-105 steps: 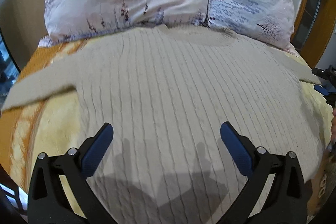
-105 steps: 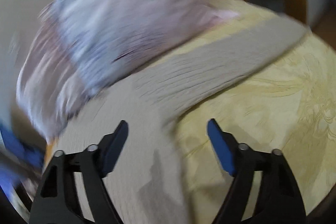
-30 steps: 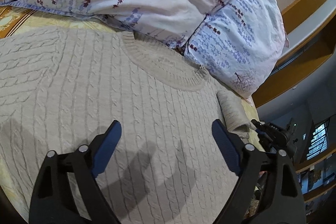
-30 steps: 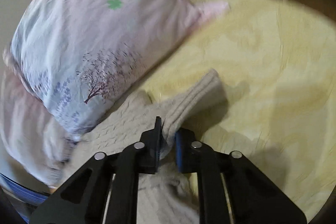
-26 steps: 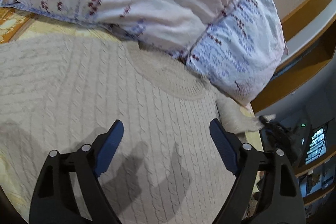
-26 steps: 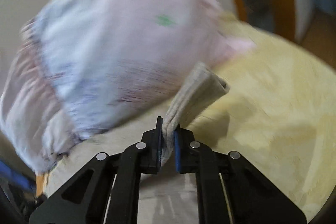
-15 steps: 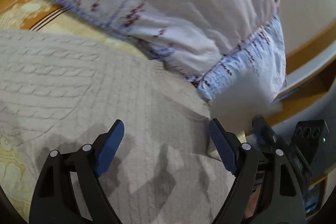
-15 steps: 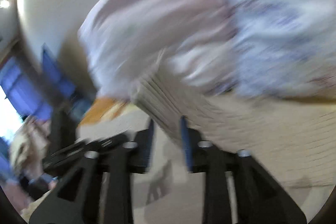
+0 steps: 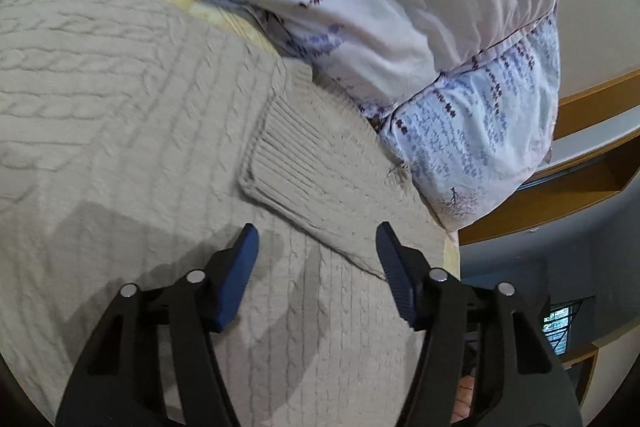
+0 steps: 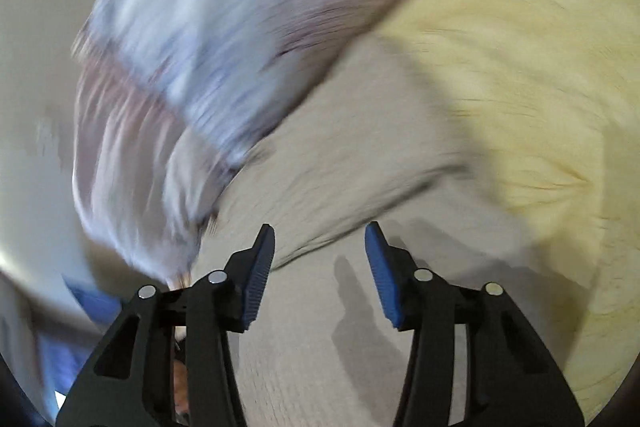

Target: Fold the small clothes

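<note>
Sweater [image 9: 132, 131], beige cable knit, lies flat on the yellow bedspread [image 10: 532, 67], its sleeve [image 9: 320, 179] now folded across the chest just below the floral pillow [image 9: 400, 7]. Left gripper [image 9: 316, 247] hovers above the sleeve, fingers wide apart and empty. Right gripper [image 10: 320, 247], clamped on the cuff a second ago, has let go and stands open; its view is blurred.

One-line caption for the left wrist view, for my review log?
Open left gripper hovers over a beige cable-knit sweater, its sleeve folded across the chest, beside a floral pillow.
</note>
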The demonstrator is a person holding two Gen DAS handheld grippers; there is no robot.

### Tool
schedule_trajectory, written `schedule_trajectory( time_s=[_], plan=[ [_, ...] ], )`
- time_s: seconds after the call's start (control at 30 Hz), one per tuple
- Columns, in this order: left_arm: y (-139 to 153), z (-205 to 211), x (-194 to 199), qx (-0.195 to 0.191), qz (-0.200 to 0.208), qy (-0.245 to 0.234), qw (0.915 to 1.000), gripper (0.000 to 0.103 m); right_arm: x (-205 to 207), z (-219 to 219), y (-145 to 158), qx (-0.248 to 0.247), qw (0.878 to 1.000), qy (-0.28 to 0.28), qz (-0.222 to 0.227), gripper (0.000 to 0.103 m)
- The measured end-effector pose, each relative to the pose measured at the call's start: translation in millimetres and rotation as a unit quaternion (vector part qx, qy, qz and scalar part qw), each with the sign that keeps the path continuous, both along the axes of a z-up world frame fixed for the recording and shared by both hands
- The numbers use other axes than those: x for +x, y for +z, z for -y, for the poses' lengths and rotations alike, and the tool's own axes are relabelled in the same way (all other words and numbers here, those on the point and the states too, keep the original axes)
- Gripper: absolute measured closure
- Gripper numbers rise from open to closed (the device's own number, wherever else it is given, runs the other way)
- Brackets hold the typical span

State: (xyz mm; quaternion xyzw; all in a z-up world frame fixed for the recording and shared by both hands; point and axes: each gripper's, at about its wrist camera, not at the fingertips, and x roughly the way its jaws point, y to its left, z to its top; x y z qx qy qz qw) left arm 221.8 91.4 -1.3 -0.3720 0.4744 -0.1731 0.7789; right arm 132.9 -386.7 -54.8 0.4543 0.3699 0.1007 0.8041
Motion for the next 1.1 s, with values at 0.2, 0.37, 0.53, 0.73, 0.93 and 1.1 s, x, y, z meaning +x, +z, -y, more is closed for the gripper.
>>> schedule_trajectory(
  time_s=[0.2, 0.37, 0.53, 0.73, 0.93, 1.1],
  plan=[
    [-11, -1, 10, -0.002, -0.022, 0.029, 0.9993, 0.063, 10, 15, -14, 0.020, 0.999, -0.031, -0.017, 0.060],
    [-14, -6, 18, 0.000, -0.028, 0.046, 0.9986, 0.083, 20, 11, -14, 0.010, 0.999, -0.041, -0.009, 0.073],
    [-20, -9, 26, -0.004, -0.034, 0.058, 0.9977, 0.094, 23, 17, -17, 0.005, 0.999, -0.048, -0.008, 0.092],
    [-2, -13, 8, 0.012, 0.006, 0.056, 0.9983, 0.096, 9, 13, 5, -0.017, 0.998, -0.041, 0.040, 0.095],
    [12, -24, -25, 0.044, 0.033, 0.054, 0.9970, 0.096, -12, 3, 9, -0.043, 0.998, -0.028, 0.046, 0.095],
    [-13, -26, -22, 0.059, -0.005, 0.048, 0.9971, 0.096, -6, 1, -18, -0.053, 0.998, -0.035, -0.009, 0.094]
  ],
)
